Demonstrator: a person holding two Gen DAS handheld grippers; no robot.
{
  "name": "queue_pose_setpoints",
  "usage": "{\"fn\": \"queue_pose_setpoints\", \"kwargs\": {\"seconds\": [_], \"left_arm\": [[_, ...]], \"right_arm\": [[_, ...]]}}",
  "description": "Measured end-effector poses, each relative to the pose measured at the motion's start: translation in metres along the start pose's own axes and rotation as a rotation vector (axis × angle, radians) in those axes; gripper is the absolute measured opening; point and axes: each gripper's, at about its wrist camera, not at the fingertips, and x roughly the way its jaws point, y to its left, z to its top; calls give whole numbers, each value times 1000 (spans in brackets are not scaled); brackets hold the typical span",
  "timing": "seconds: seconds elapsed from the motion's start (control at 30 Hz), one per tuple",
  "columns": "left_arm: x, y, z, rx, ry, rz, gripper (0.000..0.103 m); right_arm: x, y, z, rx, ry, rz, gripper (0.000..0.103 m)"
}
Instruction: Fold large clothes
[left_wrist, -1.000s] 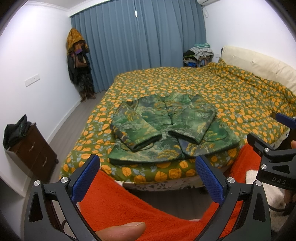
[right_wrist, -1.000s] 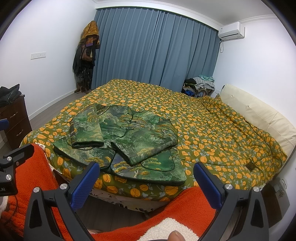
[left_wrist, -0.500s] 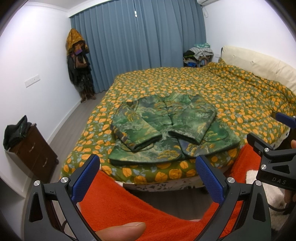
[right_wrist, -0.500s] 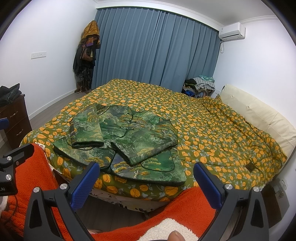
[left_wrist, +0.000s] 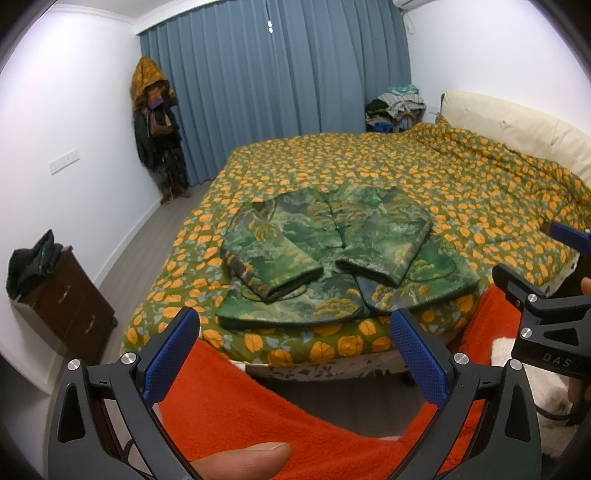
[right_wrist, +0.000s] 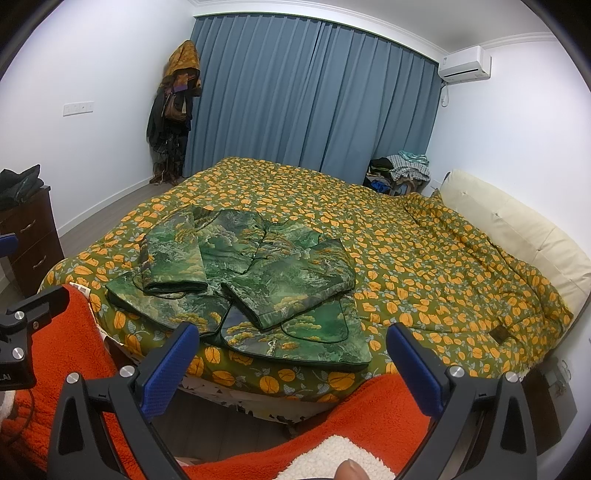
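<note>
On the bed's (left_wrist: 461, 177) near edge, the left view shows the jacket (left_wrist: 332, 254), both sleeves folded in; the left gripper (left_wrist: 295, 354) gapes wide, empty. The right view: right gripper (right_wrist: 291, 365) likewise wide, empty. Gripping only 1 layer could undo the sleeves.

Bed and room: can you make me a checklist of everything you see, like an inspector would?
Surface: bed with an orange-leaf green quilt, fairly smooth.
Job's things: green patterned jacket lies flat near the quilt's front edge, both sleeves folded in over its front.
Clutter: clothes pile in the far corner; dark clothes on the brown dresser.
Grippers: left gripper and right gripper both open, empty, held back from the bed.
Cables: a thin dark cable runs near the right gripper.
Surroundings: blue curtain, air conditioner, coats hanging in the corner, person's orange fleece sleeves.
</note>
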Motion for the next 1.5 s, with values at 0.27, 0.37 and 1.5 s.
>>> {"fn": "queue_pose_setpoints", "kwargs": {"seconds": [0.27,0.37,1.5], "left_arm": [[1,-1,0,2,4,0,103],[0,0,-1,1,2,0,103],[4,15,10,5,-91,51,103]], "right_arm": [[0,0,0,1,1,0,103],[0,1,-1,0,0,0,103],[-10,-16,9,33,-119,-5,103]]}}
